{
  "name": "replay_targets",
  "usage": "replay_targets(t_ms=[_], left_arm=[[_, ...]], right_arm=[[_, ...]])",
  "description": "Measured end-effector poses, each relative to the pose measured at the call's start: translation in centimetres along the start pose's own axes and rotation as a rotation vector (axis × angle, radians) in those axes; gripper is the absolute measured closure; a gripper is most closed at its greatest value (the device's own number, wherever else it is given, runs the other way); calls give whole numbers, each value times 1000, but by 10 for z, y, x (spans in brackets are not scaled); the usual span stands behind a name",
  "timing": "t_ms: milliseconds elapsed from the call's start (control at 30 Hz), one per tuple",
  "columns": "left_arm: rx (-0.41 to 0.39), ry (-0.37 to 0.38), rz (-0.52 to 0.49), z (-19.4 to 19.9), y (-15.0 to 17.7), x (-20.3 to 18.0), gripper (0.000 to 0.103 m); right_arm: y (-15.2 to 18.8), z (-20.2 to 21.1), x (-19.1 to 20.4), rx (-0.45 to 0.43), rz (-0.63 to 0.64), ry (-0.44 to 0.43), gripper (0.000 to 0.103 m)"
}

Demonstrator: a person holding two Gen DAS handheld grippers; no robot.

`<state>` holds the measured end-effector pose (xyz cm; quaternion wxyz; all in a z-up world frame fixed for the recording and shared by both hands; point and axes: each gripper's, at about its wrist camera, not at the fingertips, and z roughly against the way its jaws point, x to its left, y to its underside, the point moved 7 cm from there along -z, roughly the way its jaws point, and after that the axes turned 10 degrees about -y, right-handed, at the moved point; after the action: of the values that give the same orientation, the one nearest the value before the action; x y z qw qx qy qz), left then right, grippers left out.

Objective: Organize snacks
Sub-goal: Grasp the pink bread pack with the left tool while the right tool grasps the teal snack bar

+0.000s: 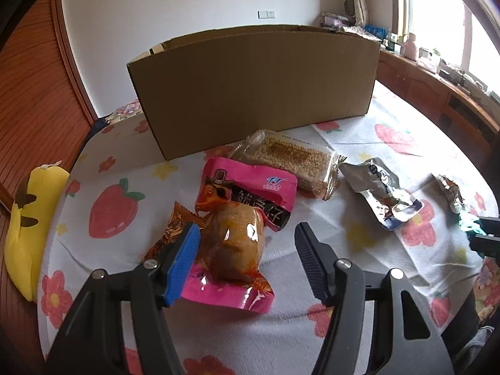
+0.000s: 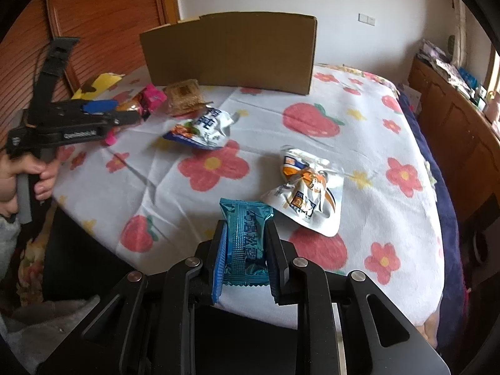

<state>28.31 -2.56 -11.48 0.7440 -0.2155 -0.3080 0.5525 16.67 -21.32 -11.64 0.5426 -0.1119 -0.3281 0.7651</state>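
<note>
My left gripper [image 1: 247, 237] is open, its fingers either side of a clear-wrapped brown pastry [image 1: 236, 243] that lies on a pink snack bag [image 1: 247, 193]. An orange wrapper [image 1: 175, 228] lies to its left, a sesame bar [image 1: 290, 159] behind, and a silver pouch [image 1: 379, 192] to the right. My right gripper [image 2: 245, 240] is shut on a teal wrapped snack [image 2: 247, 237] above the table's near edge. A silver-and-orange pouch [image 2: 307, 193] lies just right of it, a silver-and-blue pouch [image 2: 203, 128] farther off. An open cardboard box [image 1: 253, 84] stands at the back [image 2: 231, 53].
The table carries a white cloth with strawberries and flowers [image 2: 312, 118]. A yellow plush banana [image 1: 28, 218] lies at its left edge. Wooden shutters [image 1: 28, 93] stand left, a cluttered wooden cabinet [image 2: 453, 100] right. The left gripper [image 2: 103, 115] shows in the right wrist view.
</note>
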Motion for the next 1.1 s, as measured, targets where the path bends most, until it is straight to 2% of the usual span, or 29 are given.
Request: replay_targets(t_ms=[600, 667, 733, 833, 1100], left_arm=[[51, -4, 21, -18, 4, 5, 41], [47, -6, 24, -18, 4, 6, 45], [44, -3, 31, -17, 5, 6, 57], [47, 7, 28, -15, 6, 5, 62], [35, 21, 41, -5, 11, 2, 62]], right_arm=[[-25, 14, 12, -73, 13, -52, 82], [-25, 15, 12, -75, 12, -54, 82], [-25, 15, 13, -75, 12, -55, 82], [-25, 14, 12, -74, 11, -54, 82], [-23, 13, 10, -69, 3, -46, 82]])
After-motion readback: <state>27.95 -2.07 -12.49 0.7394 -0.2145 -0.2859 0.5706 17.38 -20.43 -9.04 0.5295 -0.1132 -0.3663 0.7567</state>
